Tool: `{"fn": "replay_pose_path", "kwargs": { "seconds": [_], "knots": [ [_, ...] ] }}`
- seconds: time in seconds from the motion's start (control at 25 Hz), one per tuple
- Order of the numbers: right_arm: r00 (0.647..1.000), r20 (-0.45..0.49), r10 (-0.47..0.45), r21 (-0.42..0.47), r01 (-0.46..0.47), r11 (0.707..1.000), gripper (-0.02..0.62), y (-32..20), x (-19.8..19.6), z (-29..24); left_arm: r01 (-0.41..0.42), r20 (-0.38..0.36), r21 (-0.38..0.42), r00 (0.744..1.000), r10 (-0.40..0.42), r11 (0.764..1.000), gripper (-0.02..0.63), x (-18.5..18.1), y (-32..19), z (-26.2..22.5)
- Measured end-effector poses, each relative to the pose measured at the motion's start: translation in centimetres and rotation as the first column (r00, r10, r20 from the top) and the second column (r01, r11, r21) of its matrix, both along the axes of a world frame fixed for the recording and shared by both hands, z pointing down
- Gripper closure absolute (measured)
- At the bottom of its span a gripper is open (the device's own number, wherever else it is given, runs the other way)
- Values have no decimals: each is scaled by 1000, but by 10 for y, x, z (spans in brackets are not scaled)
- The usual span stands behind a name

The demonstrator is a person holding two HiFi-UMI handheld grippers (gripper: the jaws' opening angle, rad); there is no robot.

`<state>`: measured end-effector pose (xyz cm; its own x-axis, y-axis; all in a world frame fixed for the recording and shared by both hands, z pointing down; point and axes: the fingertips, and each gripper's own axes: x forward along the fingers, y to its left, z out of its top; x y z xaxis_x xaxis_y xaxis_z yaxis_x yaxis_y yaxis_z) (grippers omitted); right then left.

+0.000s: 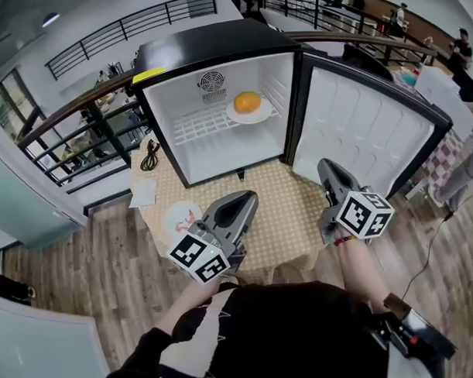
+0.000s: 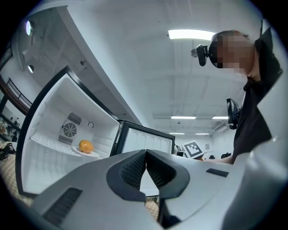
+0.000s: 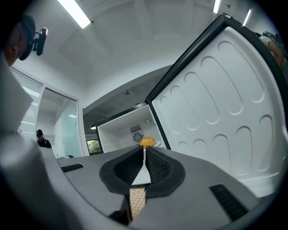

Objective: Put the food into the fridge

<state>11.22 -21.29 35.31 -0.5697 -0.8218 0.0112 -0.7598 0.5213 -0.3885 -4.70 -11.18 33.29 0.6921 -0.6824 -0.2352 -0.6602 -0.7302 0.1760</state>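
Observation:
A small black fridge stands open on the table, its door swung out to the right. On its wire shelf lies an orange food on a white plate. The left gripper view shows the same food at the lower left, and the right gripper view shows it just beyond the jaws. My left gripper hovers over the table's front, shut and empty. My right gripper hangs before the open door, also shut with nothing in it.
The table carries a checkered cloth. A pale round plate lies left of my left gripper, with a sheet of paper and a black cable beside the fridge. Railings run behind, and wooden floor surrounds the table.

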Motion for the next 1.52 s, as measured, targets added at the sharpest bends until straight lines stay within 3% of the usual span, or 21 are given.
{"fn": "replay_pose_path", "kwargs": {
  "seconds": [0.32, 0.56, 0.68, 1.52],
  "knots": [
    [996, -21, -90, -65, 88, 994, 577, 66, 48, 37, 58, -12, -53, 998, -58, 997, 594, 54, 60, 24],
    [981, -142, -133, -18, 132, 991, 578, 101, 55, 43, 77, 8, -90, 997, -76, 993, 594, 75, 90, 32],
    [977, -152, -151, -15, 151, 988, 578, 115, 56, 44, 83, 14, -99, 997, -82, 992, 594, 81, 99, 33],
    [972, -198, -129, -36, 124, 992, 578, 160, 80, 58, 47, 21, -118, 999, -45, 992, 594, 109, 132, 44]
  ]
}}
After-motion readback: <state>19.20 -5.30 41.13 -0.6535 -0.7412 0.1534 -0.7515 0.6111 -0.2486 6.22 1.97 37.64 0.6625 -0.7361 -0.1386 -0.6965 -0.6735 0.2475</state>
